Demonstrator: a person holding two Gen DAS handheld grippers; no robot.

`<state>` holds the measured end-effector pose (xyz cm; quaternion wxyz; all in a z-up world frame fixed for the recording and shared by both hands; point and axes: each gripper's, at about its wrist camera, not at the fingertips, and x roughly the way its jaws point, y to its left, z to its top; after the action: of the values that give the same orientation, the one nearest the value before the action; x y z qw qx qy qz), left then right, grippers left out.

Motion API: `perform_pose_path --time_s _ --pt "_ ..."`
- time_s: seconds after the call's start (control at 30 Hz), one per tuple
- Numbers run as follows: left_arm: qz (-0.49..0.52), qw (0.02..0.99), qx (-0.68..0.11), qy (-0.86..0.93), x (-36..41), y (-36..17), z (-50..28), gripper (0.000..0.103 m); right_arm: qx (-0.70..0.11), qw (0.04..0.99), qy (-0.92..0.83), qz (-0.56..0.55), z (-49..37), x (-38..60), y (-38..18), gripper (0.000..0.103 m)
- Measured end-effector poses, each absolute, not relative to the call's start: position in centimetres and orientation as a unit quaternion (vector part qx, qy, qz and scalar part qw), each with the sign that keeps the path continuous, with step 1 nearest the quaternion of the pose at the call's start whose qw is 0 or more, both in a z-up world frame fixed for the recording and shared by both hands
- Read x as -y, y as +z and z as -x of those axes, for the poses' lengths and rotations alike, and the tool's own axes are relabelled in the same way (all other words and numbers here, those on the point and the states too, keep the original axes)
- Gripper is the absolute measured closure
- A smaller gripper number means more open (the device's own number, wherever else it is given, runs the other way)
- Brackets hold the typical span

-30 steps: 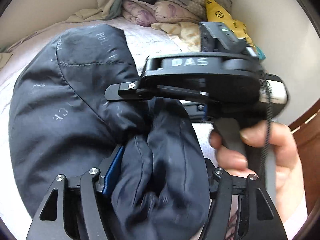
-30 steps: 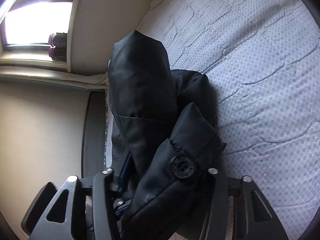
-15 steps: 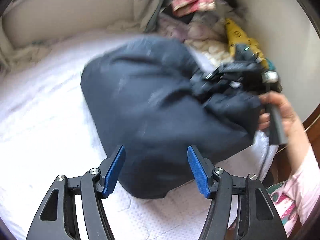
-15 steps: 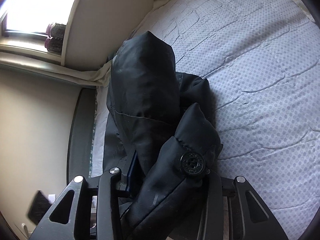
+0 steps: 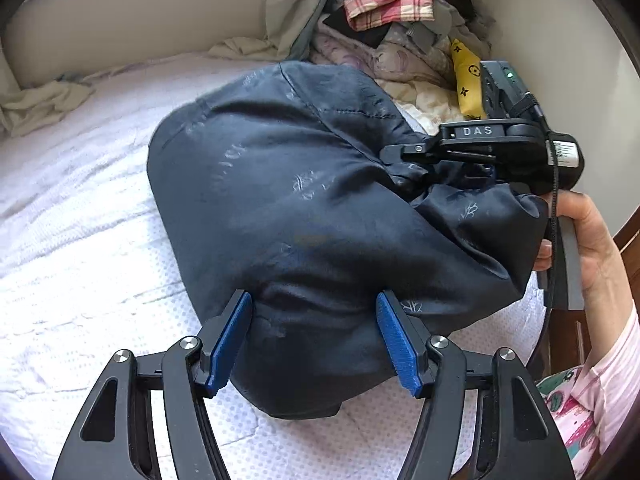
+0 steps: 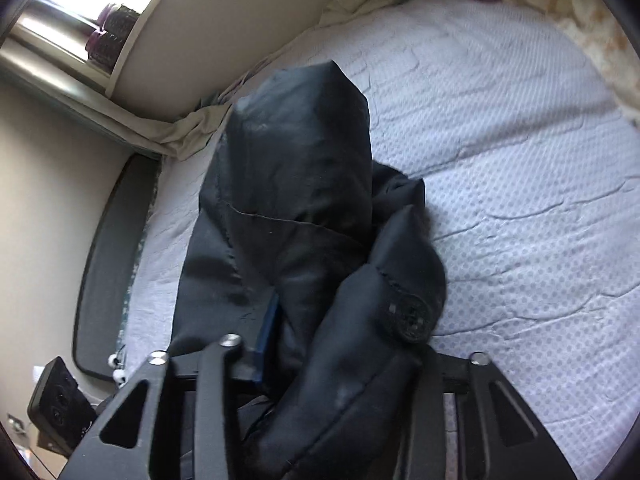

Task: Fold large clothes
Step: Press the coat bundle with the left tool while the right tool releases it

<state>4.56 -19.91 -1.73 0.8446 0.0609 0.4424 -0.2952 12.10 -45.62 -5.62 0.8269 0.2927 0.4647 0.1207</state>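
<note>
Navy puffy quilted jacket (image 5: 304, 216) bunched on dimpled white bedspread (image 5: 80, 280)

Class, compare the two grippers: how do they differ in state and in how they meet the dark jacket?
The left gripper stands open, its blue pads either side of the jacket's near edge without pinching it; the right gripper is clamped on a bunched fold, its jaws having just been closing. The left's pads show fully; the right's are mostly buried in cloth. Both are black, hand-held, over the bed.
</note>
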Motion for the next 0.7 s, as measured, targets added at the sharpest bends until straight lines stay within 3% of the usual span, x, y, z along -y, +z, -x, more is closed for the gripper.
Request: perform_pose_path --time_s 0.2,0.7 --pt "-0.094 0.869 -0.395 -0.285 20.4 0.3 -3.4 0.035 -0.431 0.865 0.073 -0.247 -8.6 47.4 -2.7 0.084" --pt "-0.137 0.857 -0.390 -0.308 25.1 -2.2 -2.6 0.035 -0.427 0.836 0.081 -0.334 -7.5 52.1 -8.9 0.079"
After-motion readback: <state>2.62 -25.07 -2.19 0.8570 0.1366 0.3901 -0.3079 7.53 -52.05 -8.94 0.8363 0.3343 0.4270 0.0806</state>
